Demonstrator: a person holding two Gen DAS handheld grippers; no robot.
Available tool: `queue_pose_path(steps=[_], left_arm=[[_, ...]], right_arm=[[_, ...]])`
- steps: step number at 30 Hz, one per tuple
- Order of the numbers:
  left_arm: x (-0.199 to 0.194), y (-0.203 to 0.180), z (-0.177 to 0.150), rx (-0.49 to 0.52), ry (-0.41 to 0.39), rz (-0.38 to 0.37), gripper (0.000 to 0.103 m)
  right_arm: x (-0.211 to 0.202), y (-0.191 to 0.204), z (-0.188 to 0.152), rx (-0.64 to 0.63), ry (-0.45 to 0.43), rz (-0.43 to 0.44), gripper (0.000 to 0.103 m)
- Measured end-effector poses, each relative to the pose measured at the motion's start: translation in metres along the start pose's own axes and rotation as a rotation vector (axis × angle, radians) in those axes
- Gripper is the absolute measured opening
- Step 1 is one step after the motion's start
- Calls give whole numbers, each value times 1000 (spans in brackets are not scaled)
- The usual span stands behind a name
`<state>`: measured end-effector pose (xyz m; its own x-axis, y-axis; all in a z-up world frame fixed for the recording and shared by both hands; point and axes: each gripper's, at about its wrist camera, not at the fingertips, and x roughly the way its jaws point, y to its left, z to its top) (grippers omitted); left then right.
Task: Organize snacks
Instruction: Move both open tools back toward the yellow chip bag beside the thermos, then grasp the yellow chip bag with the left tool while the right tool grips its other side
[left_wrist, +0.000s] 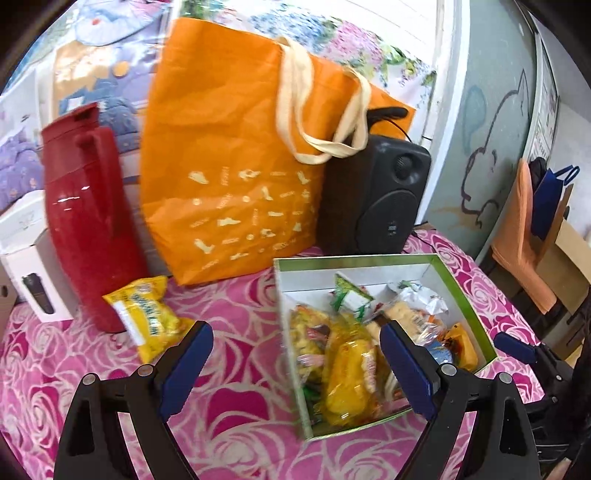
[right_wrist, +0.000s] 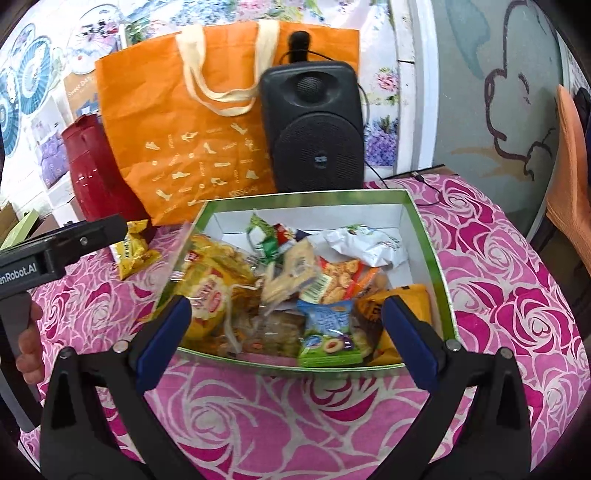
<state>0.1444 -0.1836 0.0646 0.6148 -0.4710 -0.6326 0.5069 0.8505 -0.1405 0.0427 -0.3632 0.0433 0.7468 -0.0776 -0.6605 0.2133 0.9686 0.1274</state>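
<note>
A green-rimmed cardboard box (left_wrist: 354, 260) (right_wrist: 424, 229) on the pink rose tablecloth holds several snack packets, among them a yellow bag (left_wrist: 347, 376) and a blue-green packet (right_wrist: 328, 332). One yellow snack packet (left_wrist: 147, 317) (right_wrist: 135, 247) lies loose on the cloth left of the box, beside the red jug. My left gripper (left_wrist: 295, 365) is open, hovering between the loose packet and the box, holding nothing. My right gripper (right_wrist: 286, 339) is open over the box's near edge, empty. In the right wrist view the left gripper (right_wrist: 59, 243) shows at the left with a hand on its handle.
A red thermos jug (left_wrist: 81, 221), an orange tote bag (left_wrist: 229, 177) and a black speaker (left_wrist: 373, 199) stand behind the box. A white carton (left_wrist: 29, 266) sits at the far left. The table edge drops off at the right by an orange-draped chair (left_wrist: 517, 236).
</note>
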Motion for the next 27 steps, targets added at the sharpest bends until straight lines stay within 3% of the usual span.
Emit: queue_pose_path(steps=[5,8,10,15,22,27], left_arm=[[-21,53,3,-59,-24,68,94],[-27,102,8,-128,-3,168,94],[-30,132,8,-181,4,183,94],[-25,177,-1,-274,28,153,94],[13,181,-12,-241,82,84,93],[41,186,-11,-252,101,9,78]], right_arm=[[-4,41,3,-80,-11,83,102],[-3,72,7,-122,-10,195,102],[2,95,10,-142,6,279,102],[27,147,12,-226,56,335,102],[82,191,14,-289,136,341,102],[128,206,19,-260,177,334,102]])
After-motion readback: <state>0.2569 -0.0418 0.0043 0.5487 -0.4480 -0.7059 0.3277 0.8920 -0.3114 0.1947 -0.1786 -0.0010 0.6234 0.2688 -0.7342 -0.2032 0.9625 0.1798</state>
